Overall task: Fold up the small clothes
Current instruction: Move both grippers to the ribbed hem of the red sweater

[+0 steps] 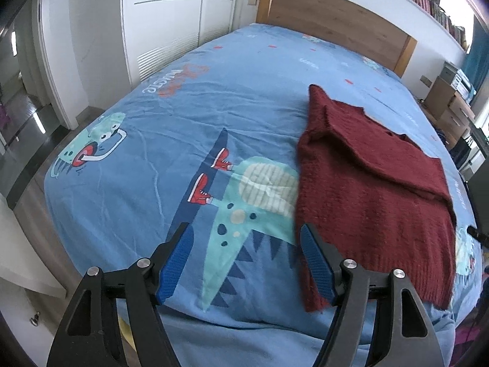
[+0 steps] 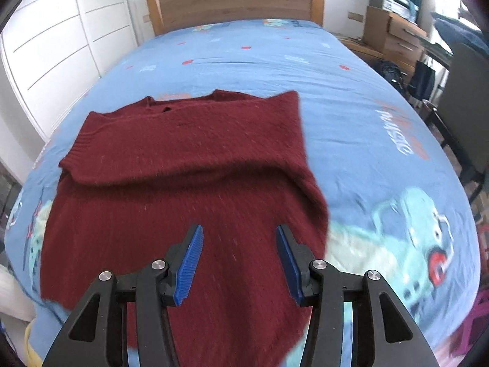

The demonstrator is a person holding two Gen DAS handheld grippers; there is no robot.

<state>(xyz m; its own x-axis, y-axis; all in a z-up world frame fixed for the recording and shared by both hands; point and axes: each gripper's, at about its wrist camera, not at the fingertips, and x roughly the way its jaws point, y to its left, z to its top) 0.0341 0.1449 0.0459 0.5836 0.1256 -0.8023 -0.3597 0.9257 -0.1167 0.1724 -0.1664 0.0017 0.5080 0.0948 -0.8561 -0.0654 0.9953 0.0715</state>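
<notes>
A dark red knitted sweater (image 2: pixel 183 183) lies flat on the bed (image 2: pixel 351 70), spread over a blue duvet cover printed with cartoon dinosaurs. In the right wrist view it fills the centre and lower left of the frame: the neckline points toward the wooden headboard (image 2: pixel 235 0) at the top, and both sleeves are folded inward across the chest, making a thick band with a ribbed cuff at the left edge. The body below shows vertical ribbing and a ribbed hem near the bottom of the frame. In the left wrist view the same sweater (image 1: pixel 376 189) sits at the right of the frame, its hem toward the bottom. The right claw (image 2: pixel 238 263) hovers over the sweater's lower body, jaws parted with nothing gripped. The left claw (image 1: pixel 244 263) stands wider apart over bare duvet at the sweater's left edge, also holding nothing.
</notes>
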